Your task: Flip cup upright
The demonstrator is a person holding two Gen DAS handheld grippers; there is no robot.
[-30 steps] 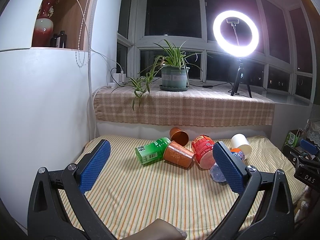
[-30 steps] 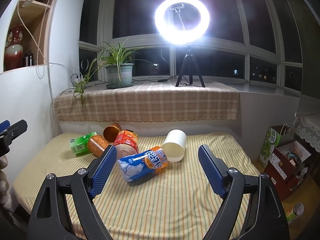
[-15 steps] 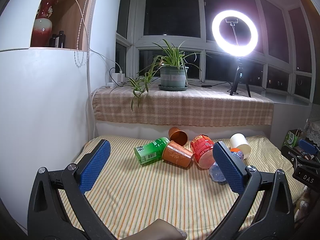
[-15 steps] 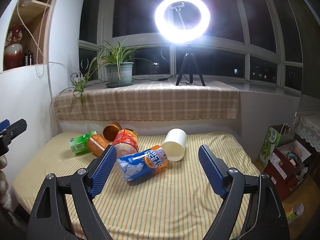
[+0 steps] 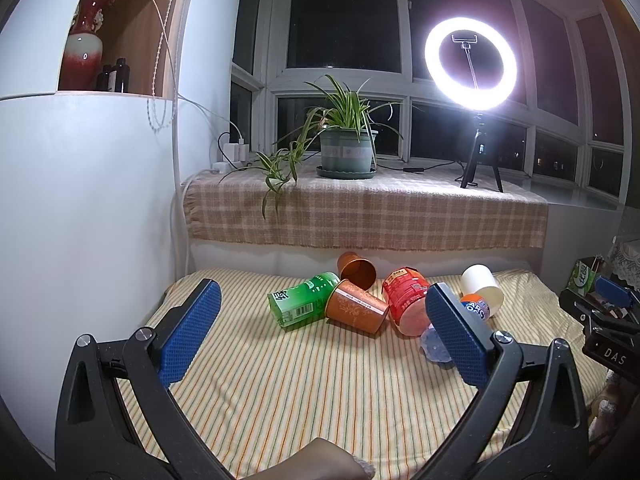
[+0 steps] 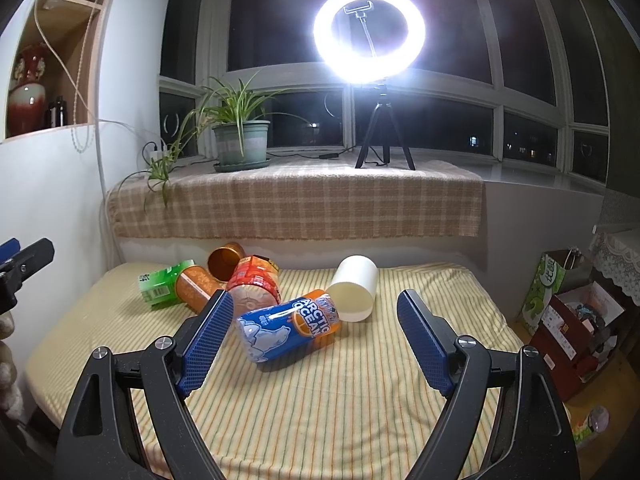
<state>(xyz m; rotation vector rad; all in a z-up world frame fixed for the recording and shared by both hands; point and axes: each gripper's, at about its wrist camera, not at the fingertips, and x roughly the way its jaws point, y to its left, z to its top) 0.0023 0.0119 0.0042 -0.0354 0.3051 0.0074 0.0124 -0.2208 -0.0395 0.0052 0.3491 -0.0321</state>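
My right gripper (image 6: pixel 312 338) and left gripper (image 5: pixel 320 328) both hang spread, empty, above the striped mattress (image 6: pixel 320 408); every cup, the Arctic Ocean cup (image 6: pixel 288 330) included, lies toppled near its back edge — nothing flipped yet.

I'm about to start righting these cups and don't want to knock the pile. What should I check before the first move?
1. Right hand-held gripper open, nothing held: ok.
2. Left hand-held gripper open, nothing held: ok.
3. Blue cup lies on its side, nearest the right one: ok.
4. Blue cup free of neighbours: not ok, the white cup and red cup sit close against it.
5. Any cup already upright: not ok, all six lie tipped.
6. Striped cloth flat in front of the pile: ok.
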